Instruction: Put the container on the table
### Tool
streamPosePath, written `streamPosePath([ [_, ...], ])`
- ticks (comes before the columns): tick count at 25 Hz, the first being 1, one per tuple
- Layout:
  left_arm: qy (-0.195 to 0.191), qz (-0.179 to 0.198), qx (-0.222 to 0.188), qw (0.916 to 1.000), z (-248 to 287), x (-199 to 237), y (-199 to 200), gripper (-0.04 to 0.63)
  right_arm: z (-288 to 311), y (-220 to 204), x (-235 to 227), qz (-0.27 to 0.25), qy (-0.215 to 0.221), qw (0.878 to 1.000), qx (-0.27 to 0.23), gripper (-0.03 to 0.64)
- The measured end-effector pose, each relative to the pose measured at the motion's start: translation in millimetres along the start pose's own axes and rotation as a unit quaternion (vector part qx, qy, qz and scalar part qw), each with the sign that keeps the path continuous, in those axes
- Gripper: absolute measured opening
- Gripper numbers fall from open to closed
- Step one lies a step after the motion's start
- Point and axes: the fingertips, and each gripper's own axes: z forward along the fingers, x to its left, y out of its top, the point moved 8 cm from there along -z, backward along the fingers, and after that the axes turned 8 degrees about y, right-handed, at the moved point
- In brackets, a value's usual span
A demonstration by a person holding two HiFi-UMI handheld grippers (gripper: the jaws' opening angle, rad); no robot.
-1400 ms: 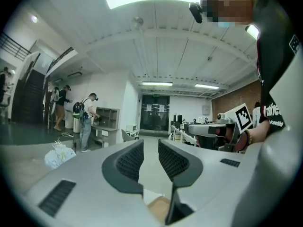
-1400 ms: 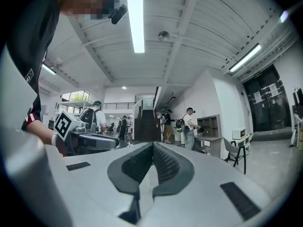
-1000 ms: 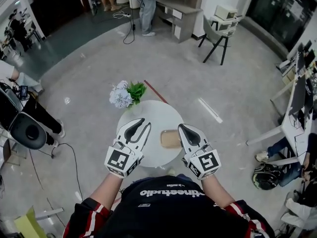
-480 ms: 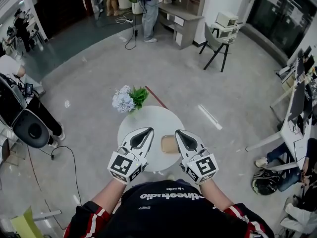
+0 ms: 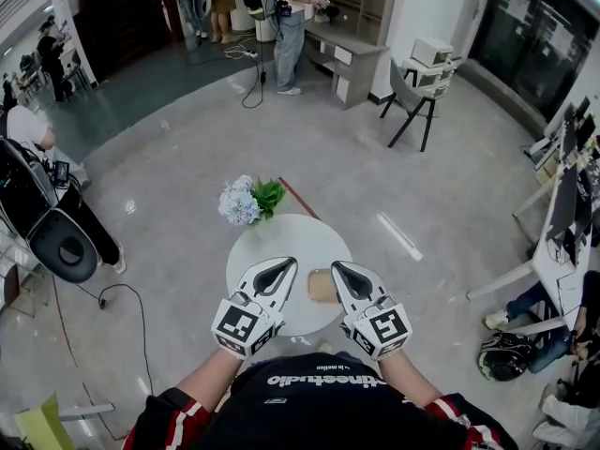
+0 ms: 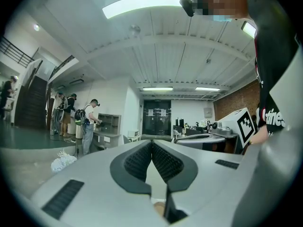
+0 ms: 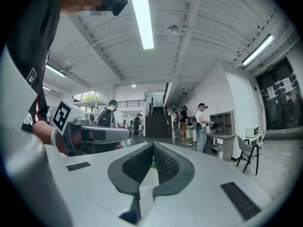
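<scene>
A shallow tan container (image 5: 322, 286) lies on the round white table (image 5: 281, 242), towards its near right side. My left gripper (image 5: 287, 264) hovers just left of the container, my right gripper (image 5: 337, 267) just right of it and partly over it. Both are shut with nothing between their jaws. In the left gripper view the left gripper (image 6: 152, 144) points level across the room with its jaws pressed together. The right gripper (image 7: 153, 145) looks the same in its own view, ribbed pads touching. Neither gripper touches the container.
A bunch of pale flowers with green leaves (image 5: 246, 201) sits at the table's far left edge. Grey floor surrounds the table. A round black stool (image 5: 64, 247) stands at left, a chair (image 5: 412, 97) and a desk (image 5: 352, 54) far back, where several people stand.
Both grippers have drawn closer together and nearer to my body, their tips now flanking the container. The view has backed away a little from the table. The container has not moved.
</scene>
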Motion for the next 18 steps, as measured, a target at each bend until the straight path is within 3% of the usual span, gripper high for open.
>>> streamPosePath([
  [18,-0.015,0.008,0.005,0.9998,0.6,-4.3,-0.4,0.025,0.2,4.0,3.0,-0.002,-0.003,1.0,-0.008,0.006],
])
